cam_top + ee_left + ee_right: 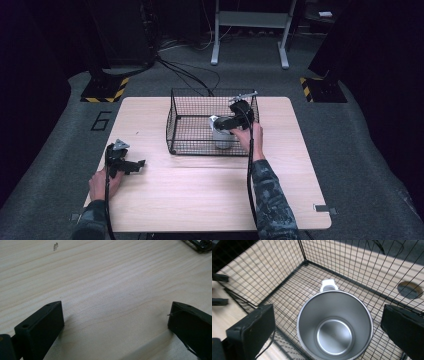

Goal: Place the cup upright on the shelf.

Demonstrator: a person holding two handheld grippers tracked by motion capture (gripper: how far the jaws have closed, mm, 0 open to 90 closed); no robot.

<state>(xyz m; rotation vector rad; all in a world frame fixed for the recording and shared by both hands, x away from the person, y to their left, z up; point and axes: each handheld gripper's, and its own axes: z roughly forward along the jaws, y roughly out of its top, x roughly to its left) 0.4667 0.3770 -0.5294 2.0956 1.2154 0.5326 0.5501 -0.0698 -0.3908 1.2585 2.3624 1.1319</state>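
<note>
Right gripper (231,121) is over the wire basket (175,131), in its right half, held by the right hand (250,135) reaching in from the near side. Below it stands a steel cup (221,137), upright, on the basket floor near the front wall. In the right gripper view the cup (334,326) sits between the two black jaws, mouth up, empty, shiny inside. Jaws spread wide, one on each side of the rim, not touching it as far as the view shows. Small white handle (328,285) sticks out from the cup's far side, toward the basket's back corner. Basket mesh (274,270) runs all around; the table (227,312) shows through it at left.

Left gripper (131,165) rests low on the table (200,200) at the near left, well apart from the basket, left hand (102,184) behind it. Grey plate (119,145) on top. In the left gripper view its jaws are spread far apart with bare wood (107,290) between them, holding nothing. Small dark mark (55,246) on the wood at upper left; a bit of basket edge (200,243) at the top right corner.

Cables trail from both grippers back toward the person. Sleeve (272,200) on the right forearm is patterned. Floor (50,130) around the table is grey carpet, with a "6" (101,120) marked left of the table.
</note>
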